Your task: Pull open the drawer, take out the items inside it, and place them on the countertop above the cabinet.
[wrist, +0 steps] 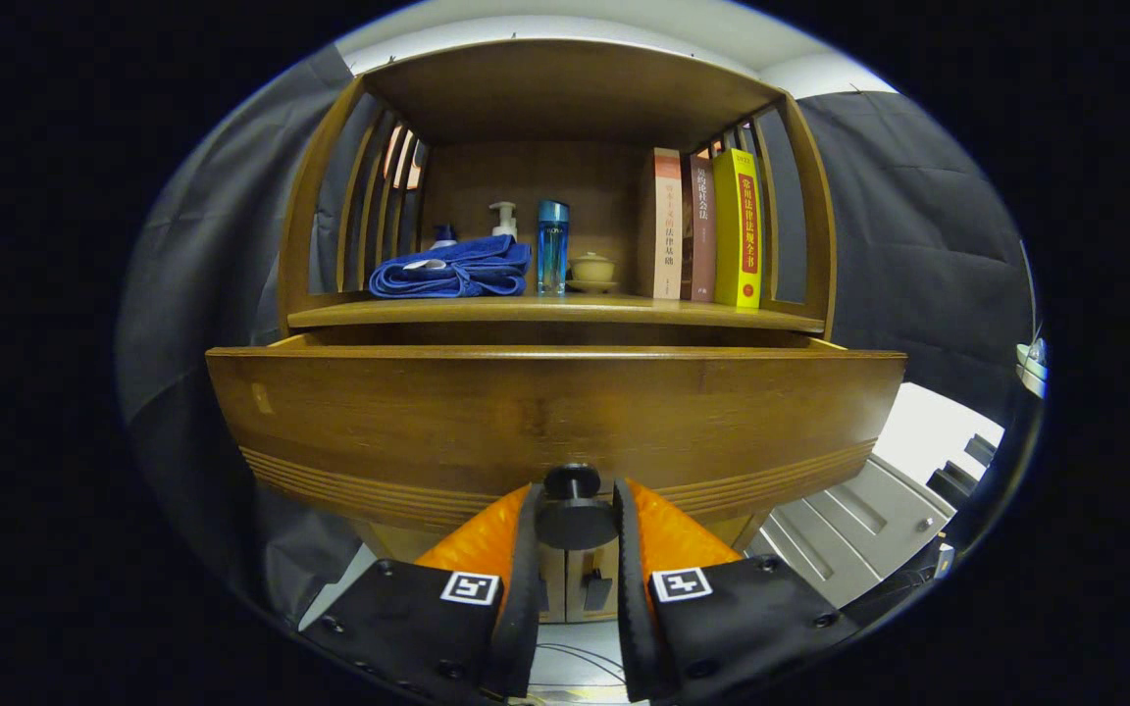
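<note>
The wooden drawer front point(555, 412) stands pulled out toward me, filling the space just ahead of the fingers. Its dark round knob point(573, 510) sits between the two fingers, and my gripper point(573, 515) is shut on it from both sides. The drawer's inside is hidden behind its front panel. Above the drawer lies the wooden countertop point(555, 312) of the cabinet, under an arched shelf roof.
On the countertop rest a folded blue towel point(452, 270), a white pump bottle point(503, 221), a blue bottle point(552, 245), a small lidded cup on a saucer point(591, 270) and three upright books point(707, 230). Slatted wooden sides flank the countertop. Lower cabinet doors point(580, 583) show beneath the knob.
</note>
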A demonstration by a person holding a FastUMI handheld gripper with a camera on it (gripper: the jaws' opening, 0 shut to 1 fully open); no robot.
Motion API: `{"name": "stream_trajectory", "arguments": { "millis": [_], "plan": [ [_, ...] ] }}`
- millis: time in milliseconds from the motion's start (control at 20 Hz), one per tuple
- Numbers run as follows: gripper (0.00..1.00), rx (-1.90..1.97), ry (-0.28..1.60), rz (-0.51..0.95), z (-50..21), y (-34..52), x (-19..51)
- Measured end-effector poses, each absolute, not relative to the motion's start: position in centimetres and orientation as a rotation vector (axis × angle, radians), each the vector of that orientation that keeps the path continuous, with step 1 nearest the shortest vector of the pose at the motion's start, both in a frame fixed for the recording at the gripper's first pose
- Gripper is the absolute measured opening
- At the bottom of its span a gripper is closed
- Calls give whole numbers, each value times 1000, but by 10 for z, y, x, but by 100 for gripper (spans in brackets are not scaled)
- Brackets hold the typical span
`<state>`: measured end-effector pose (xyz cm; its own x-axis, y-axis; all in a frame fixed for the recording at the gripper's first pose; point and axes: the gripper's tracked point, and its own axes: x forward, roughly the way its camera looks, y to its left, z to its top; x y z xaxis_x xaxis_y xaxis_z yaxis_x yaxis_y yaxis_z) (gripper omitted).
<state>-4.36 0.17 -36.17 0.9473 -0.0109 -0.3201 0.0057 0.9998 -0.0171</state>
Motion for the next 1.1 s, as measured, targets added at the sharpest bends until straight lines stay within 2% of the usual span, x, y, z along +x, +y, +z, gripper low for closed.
{"name": "stream_trajectory", "arguments": {
  "millis": [650, 700, 1100],
  "plan": [
    [43, -27, 366, 14, -360, 0, -68],
    [38, -29, 364, 10, -363, 0, -68],
    [38, -46, 396, 20, -356, -5, -105]
  ]
}}
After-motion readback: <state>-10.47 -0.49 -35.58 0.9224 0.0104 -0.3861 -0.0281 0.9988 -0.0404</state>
